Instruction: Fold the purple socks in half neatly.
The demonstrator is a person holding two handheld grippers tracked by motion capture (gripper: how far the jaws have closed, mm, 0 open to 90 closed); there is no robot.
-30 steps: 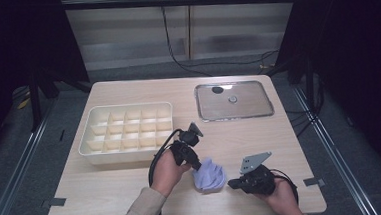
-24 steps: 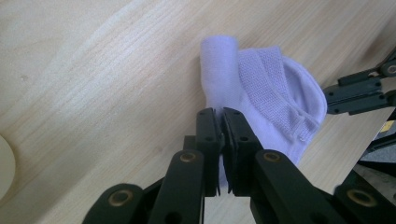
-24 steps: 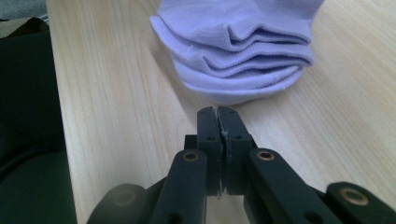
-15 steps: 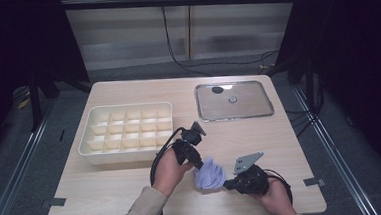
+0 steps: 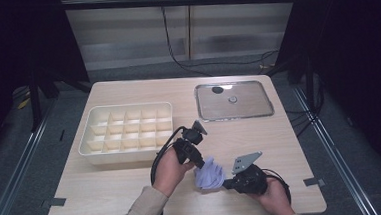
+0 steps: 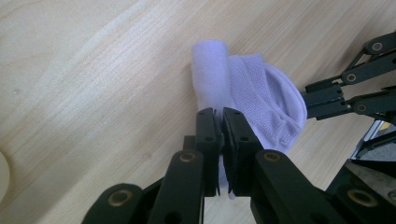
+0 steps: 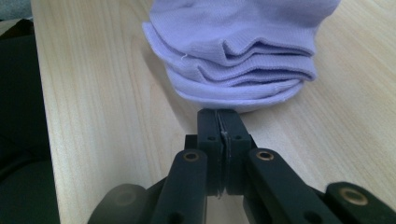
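Ribbed knit folds of the lilac sock [image 7: 243,51], unresolved from above, are pinched by left gripper [image 6: 223,116] and right gripper [image 7: 219,116].

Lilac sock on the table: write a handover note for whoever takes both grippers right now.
Left gripper: jaws shut on a fold of the lilac knitted sock.
Right gripper: jaws shut, pinching the sock's edge from the opposite side, as far as the pictures tell.
Sock: bunched in folds on the pale wooden table, near the front edge, between both grippers.
Cream plastic divided tray: rear left, its compartments look empty.
Clear flat lid: rear right, off the tray.
Done: sock partly folded.
Left: probably finish folding, put it into a compartment.
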